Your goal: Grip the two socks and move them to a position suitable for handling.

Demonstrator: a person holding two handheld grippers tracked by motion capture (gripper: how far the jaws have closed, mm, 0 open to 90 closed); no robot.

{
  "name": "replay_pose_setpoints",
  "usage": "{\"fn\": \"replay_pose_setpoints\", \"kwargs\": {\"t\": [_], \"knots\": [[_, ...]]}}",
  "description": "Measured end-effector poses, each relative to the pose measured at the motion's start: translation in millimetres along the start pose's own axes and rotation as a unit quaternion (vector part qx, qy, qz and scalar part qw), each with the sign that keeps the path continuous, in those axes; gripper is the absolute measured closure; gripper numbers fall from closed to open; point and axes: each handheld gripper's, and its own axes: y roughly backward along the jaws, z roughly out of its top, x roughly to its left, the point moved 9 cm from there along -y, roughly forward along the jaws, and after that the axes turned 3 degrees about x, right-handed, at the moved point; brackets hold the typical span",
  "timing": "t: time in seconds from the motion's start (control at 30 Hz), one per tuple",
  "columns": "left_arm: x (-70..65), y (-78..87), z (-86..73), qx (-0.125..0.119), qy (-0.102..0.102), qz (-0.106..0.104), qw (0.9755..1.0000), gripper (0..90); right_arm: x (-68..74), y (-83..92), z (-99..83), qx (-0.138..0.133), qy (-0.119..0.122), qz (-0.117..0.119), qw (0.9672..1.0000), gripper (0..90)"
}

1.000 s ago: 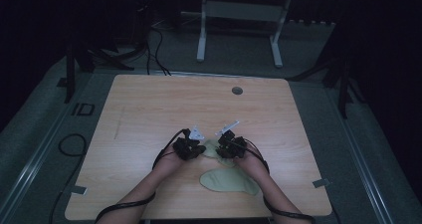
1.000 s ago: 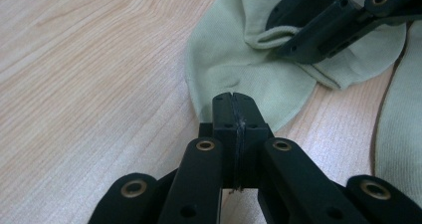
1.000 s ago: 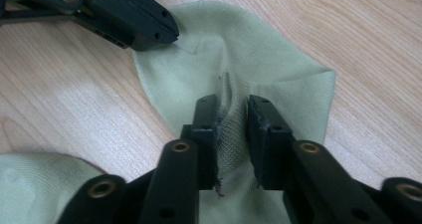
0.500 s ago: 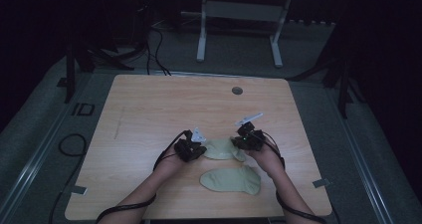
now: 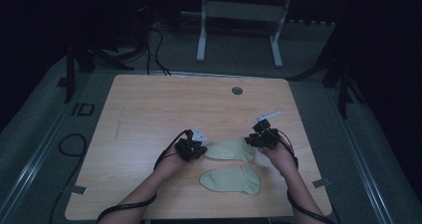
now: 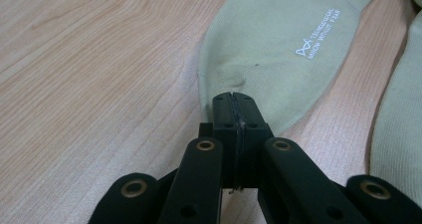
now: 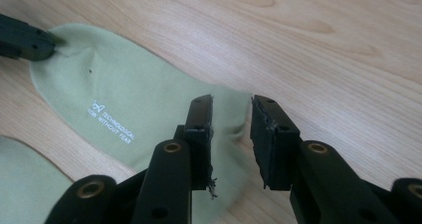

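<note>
**Soft sock pinned at one end, released at the other**

The far sock (image 5: 230,150) is laid flat on the table (image 5: 149,104), just beyond a second sock (image 5: 231,179). Its toe edge is pinched by the left gripper (image 6: 233,100), clamped tight. The right gripper (image 7: 230,115) has just been opening; the cuff lies beneath the parted jaws, unpressed. The fabric is judged light, limp and easily bunched; a hem or corner is best taken.

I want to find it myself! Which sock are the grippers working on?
Look at the wooden table, near the person's edge. Two pale green socks lie there; it is the farther sock, stretched between the left gripper and right gripper. It shows small white lettering.
</note>
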Motion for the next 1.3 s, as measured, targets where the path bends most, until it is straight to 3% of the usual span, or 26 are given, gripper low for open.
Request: {"fn": "replay_pose_setpoints", "kwargs": {"t": [0.1, 0.23, 0.33, 0.57, 0.97, 1.1, 1.2, 1.3], "knots": [[-1.3, -1.2, 1.6, -0.001, 0.000, 0.000, 1.0000, 89.0, 2.7, -3.6, -4.8, -0.001, -0.001, 0.006, 1.0000, 80.2], [-1.7, -2.2, 3.0, 0.000, 0.004, -0.002, 1.0000, 89.0, 6.0, -18.0, -14.8, 0.019, 0.004, 0.014, 0.9997, 80.5], [-0.8, -3.3, 4.5, 0.001, 0.004, -0.003, 1.0000, 89.0, -0.3, -28.8, -22.6, 0.033, 0.000, 0.006, 0.9994, 81.7], [-0.5, -8.9, 11.7, -0.003, 0.012, -0.004, 0.9999, 89.0, -16.4, -26.9, -24.8, 0.030, -0.020, 0.000, 0.9994, 81.3], [2.2, -14.0, 18.2, -0.006, 0.012, 0.002, 0.9999, 88.8, -31.1, -31.3, -16.2, 0.037, -0.020, -0.013, 0.9990, 80.1], [4.2, -14.2, 18.9, -0.007, 0.023, -0.004, 0.9997, 87.8, -30.8, -32.8, -13.6, 0.038, -0.019, -0.004, 0.9991, 72.6], [-0.4, -10.9, 21.9, -0.019, 0.018, -0.023, 0.9994, 71.0, -28.5, -31.7, -11.1, 0.038, -0.012, -0.001, 0.9992, 59.8], [-4.7, -6.9, 22.2, -0.020, 0.021, -0.033, 0.9991, 61.3, -24.6, -29.3, -9.1, 0.027, -0.002, 0.008, 0.9996, 44.9]]}}
